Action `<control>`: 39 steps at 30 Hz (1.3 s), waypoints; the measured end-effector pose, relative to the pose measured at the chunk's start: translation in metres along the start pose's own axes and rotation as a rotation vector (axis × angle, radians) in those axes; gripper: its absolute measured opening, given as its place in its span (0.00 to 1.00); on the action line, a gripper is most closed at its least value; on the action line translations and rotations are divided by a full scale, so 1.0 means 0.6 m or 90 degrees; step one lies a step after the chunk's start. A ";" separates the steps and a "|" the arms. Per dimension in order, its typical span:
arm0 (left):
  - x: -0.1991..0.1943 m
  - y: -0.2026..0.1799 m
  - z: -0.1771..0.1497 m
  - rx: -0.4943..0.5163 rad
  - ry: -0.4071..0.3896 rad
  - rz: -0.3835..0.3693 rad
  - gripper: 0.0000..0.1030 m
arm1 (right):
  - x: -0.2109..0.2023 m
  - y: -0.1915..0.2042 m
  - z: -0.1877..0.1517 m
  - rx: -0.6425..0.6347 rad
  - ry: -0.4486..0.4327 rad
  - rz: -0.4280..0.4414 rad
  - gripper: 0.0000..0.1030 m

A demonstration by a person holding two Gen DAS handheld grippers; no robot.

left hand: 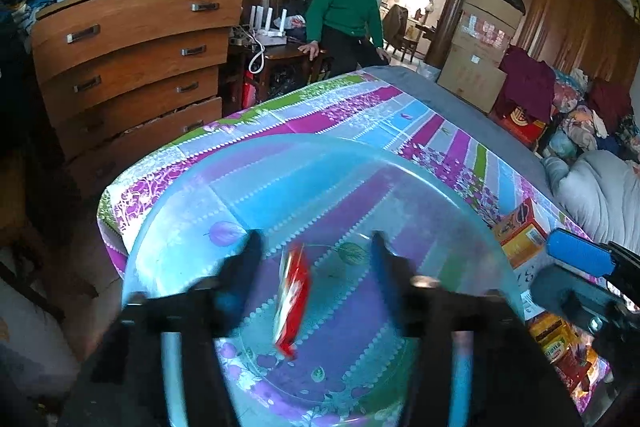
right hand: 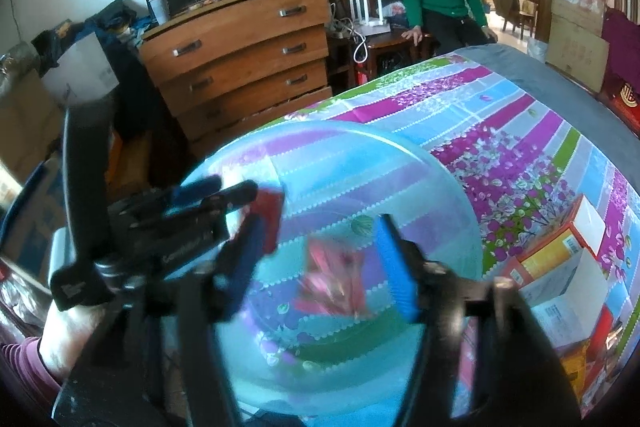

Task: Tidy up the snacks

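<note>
A clear bluish plastic basin (left hand: 256, 163) stands on the flowered cloth at the table's near left end; it also shows in the right wrist view (right hand: 448, 179). My left gripper (left hand: 316, 247) is open above it, and a red snack packet (left hand: 294, 299) is in mid-air between its fingers, blurred, over the basin. My right gripper (right hand: 320, 227) is open over the same basin, with a blurred pink-red packet (right hand: 334, 277) between its fingers, inside or above the basin. The left gripper (right hand: 224, 195) shows in the right wrist view with a red packet (right hand: 272, 215) at its tips.
Orange and white snack boxes (left hand: 520, 231) lie on the table to the right of the basin, also seen in the right wrist view (right hand: 560, 267). A wooden chest of drawers (left hand: 132, 59) stands to the left. A person in green (left hand: 348, 11) sits beyond the table's far end.
</note>
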State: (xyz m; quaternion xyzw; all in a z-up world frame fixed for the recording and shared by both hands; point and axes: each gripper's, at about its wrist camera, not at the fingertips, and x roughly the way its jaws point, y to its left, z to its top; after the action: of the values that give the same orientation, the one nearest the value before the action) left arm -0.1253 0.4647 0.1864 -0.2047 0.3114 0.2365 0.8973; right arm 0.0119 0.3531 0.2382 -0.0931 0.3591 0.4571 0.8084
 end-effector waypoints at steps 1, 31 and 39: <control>-0.004 -0.001 -0.001 0.000 -0.008 0.000 0.73 | -0.005 0.000 -0.003 0.002 -0.003 0.001 0.69; -0.136 -0.245 -0.108 0.176 -0.061 -0.236 0.81 | -0.108 -0.400 -0.386 0.356 0.068 -0.230 0.45; -0.131 -0.272 -0.156 0.226 -0.002 -0.317 0.81 | -0.203 -0.367 -0.383 0.340 -0.018 -0.203 0.21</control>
State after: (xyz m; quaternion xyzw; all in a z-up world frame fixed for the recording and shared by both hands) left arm -0.1330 0.2622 0.2064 -0.1144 0.2868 -0.0484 0.9499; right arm 0.0357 0.0367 0.1135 0.0736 0.4358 0.2150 0.8709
